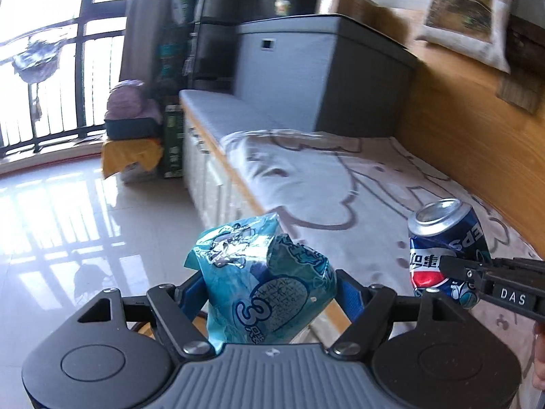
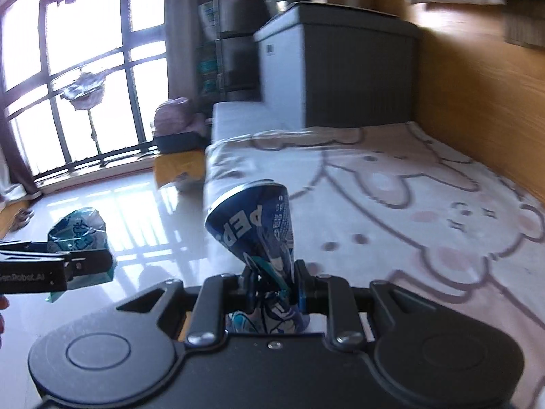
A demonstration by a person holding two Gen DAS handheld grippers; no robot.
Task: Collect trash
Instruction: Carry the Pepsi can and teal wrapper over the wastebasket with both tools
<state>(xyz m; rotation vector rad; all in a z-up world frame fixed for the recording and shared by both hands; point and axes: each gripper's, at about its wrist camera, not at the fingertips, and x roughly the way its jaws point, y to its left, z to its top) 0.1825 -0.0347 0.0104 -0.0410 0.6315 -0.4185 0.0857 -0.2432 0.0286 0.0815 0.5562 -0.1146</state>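
My left gripper point(image 1: 269, 293) is shut on a crumpled teal-blue snack wrapper point(image 1: 262, 279) and holds it in the air beside the bench edge. My right gripper point(image 2: 272, 286) is shut on the squashed lower end of a blue Pepsi can point(image 2: 259, 225), whose open top points up and left. The can point(image 1: 446, 238) and the right gripper's finger point(image 1: 477, 272) also show at the right of the left wrist view. The wrapper point(image 2: 80, 228) and the left gripper's finger point(image 2: 85, 262) show at the left of the right wrist view.
A long bench point(image 1: 340, 184) with a pale cartoon-print blanket point(image 2: 408, 204) runs along a wooden wall point(image 1: 470, 129). A grey storage box point(image 1: 306, 68) stands at its far end. Glossy tiled floor point(image 1: 85, 211) lies left, with a yellow-covered stool point(image 1: 131, 153) and window railing point(image 1: 51, 78) beyond.
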